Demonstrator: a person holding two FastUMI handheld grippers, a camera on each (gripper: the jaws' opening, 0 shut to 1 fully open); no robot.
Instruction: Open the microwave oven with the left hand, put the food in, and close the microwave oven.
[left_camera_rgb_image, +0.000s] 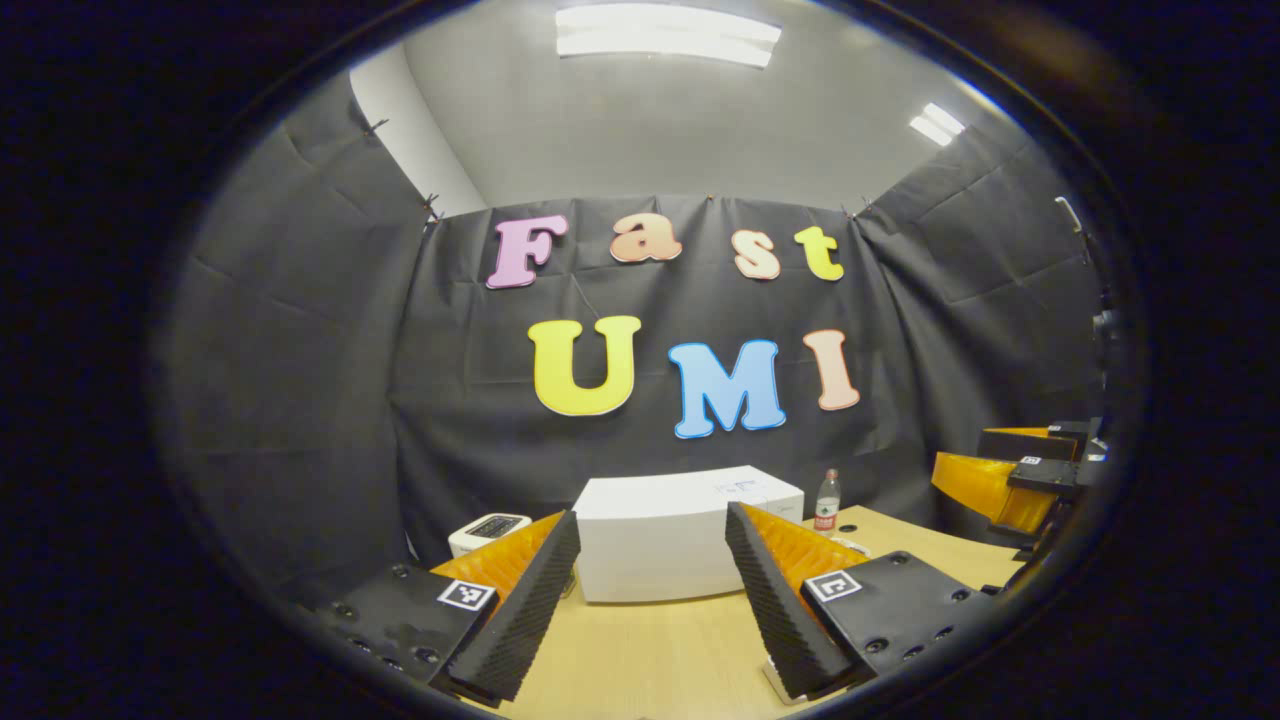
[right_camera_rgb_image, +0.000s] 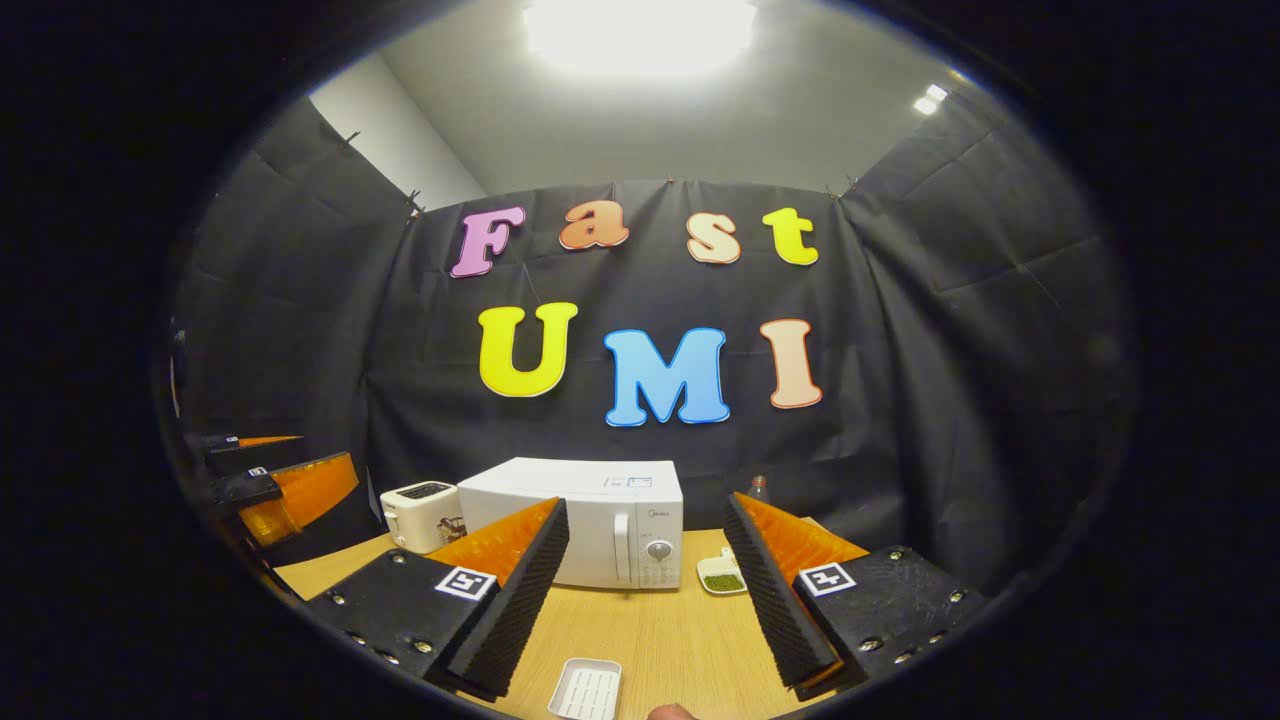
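The left hand-held gripper hangs above the bench with its fingers spread wide and nothing between them, aimed at the white microwave oven, which stands near the bench's far edge with its door shut. The right hand-held gripper is likewise wide and empty, level over the bench; in its own view the microwave oven's control panel carries a small logo too fine to read. A small dish of green food lies just beside the oven's front right corner. A white toaster stands near the far left corner, an empty white tray at the near edge, and a bottle by the far edge.
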